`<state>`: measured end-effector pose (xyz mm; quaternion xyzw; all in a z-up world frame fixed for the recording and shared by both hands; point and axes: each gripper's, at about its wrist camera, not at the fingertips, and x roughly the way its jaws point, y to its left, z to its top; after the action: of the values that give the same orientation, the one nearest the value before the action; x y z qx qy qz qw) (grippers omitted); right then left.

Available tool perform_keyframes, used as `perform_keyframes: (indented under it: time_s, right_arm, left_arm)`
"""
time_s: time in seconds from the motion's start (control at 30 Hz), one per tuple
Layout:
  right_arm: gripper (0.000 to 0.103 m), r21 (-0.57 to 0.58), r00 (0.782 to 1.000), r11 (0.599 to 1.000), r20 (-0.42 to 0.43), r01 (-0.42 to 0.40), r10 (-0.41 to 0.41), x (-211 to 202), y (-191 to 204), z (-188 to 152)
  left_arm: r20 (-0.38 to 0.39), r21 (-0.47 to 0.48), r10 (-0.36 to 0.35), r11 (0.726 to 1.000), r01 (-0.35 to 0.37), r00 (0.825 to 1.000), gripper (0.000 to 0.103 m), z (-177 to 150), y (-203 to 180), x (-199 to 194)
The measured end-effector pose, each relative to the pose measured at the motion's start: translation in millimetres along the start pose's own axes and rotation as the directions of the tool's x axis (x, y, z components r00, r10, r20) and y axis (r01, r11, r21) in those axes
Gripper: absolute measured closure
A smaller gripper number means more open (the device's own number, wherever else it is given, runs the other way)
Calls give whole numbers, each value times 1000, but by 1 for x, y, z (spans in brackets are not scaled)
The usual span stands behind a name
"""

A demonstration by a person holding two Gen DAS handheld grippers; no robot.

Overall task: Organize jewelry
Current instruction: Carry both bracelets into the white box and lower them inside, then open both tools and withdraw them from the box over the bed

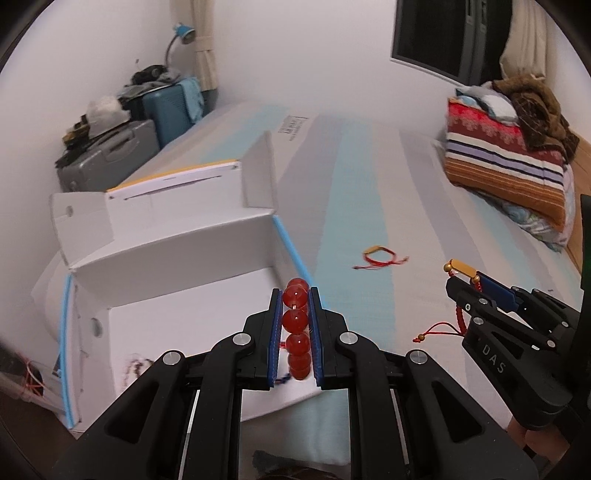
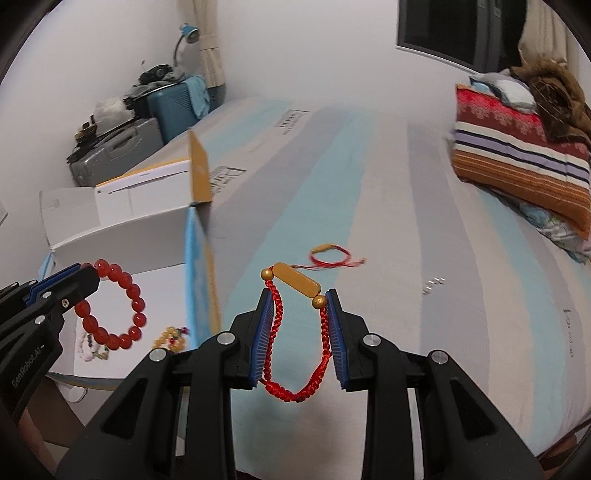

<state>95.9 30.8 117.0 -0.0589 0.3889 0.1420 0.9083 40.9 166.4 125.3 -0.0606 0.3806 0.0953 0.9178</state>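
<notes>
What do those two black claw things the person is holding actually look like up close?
Each hand-held gripper, left and right, is matte black plastic with angular linkage arms joined by round silver pins. The two fingers carry ribbed blue pads. White lettering marks the sides: "DAS" on the right one, "GenRobot.AI" on the left. No cables or sleeves show.

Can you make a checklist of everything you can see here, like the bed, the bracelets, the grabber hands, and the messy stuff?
Surface: striped bed cover, pale blue and grey.
Job's things: red bead bracelet over the open white box; red cord bracelet with a gold bar; second cord bracelet lying on the bed; other bracelets inside the box.
Clutter: folded blankets on the bed.
Grippers: left gripper shut on the red bead bracelet; right gripper shut on the red cord bracelet.
Cables: nothing seen.
Surroundings: suitcases, blue lamp, dark window.
</notes>
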Motion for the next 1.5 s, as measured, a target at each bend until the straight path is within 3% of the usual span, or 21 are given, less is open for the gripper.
perform_keyframes:
  time_s: [0.4, 0.77, 1.07, 1.5]
  right_arm:
    - [75, -113, 993, 986, -9, -120, 119, 17, 95, 9]
    - [75, -195, 979, 961, -100, -196, 179, 53, 170, -2]
    - [75, -198, 969, 959, -178, -204, 169, 88, 191, -19]
    - [75, -202, 959, 965, -262, -169, 113, 123, 190, -36]
  left_arm:
    - [-31, -98, 87, 991, -89, 996, 90, -17, 90, 6]
    - [-105, -174, 148, 971, -165, 983, 90, -47, 163, 24]
    - [-187, -204, 151, 961, -189, 971, 90, -68, 190, 53]
    - [-245, -195, 139, 962, -189, 960, 90, -81, 196, 80]
